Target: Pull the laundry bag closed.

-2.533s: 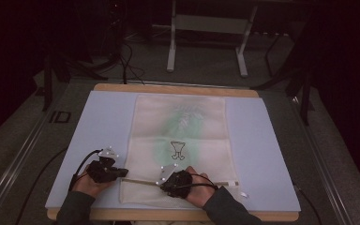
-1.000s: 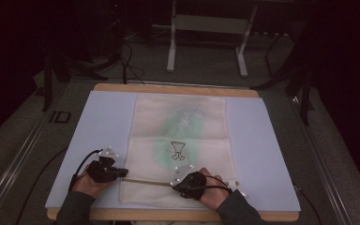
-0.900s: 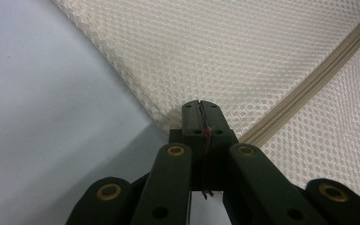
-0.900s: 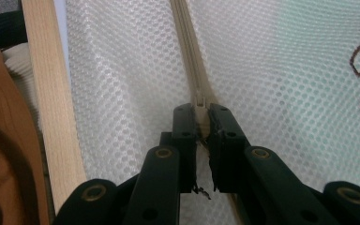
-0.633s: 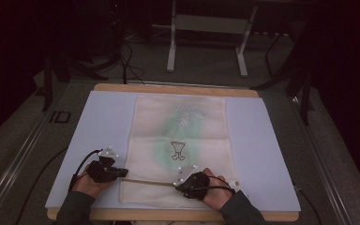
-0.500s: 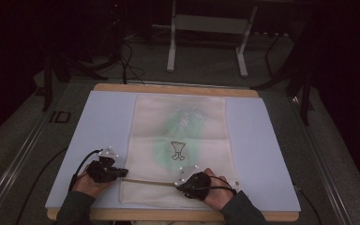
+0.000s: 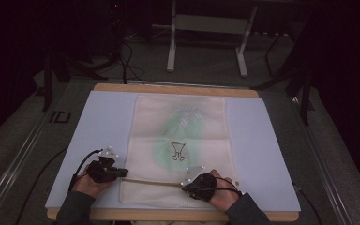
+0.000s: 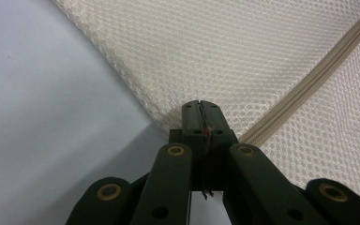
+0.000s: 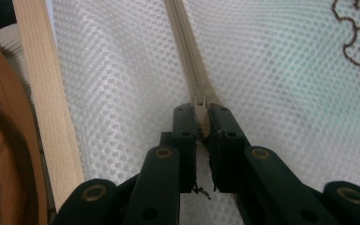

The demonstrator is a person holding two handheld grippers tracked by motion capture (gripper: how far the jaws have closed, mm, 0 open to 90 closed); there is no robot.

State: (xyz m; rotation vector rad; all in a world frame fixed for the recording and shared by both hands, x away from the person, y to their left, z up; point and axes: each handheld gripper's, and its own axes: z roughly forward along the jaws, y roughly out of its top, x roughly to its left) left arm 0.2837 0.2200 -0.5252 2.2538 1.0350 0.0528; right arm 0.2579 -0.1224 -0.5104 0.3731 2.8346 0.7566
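Basically the beige zipper (image 7: 152, 183) runs left-right across the near end of the cream mesh laundry bag (image 7: 180, 140), left gripper (image 7: 122, 173) clamped on the bag's left edge, right gripper (image 9: 202, 117) pinching the slider (image 9: 199, 101).

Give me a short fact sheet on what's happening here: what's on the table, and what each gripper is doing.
Surface: pale mat on a wooden table
Main item: cream mesh bag lying flat, green shape and a dark drawing showing on it
Zipper: beige zipper running across the bag's near end
Left gripper: left gripper shut on the bag's edge, close to the zipper's end
Right gripper: right gripper shut on the zipper slider
People: two hands holding the grippers
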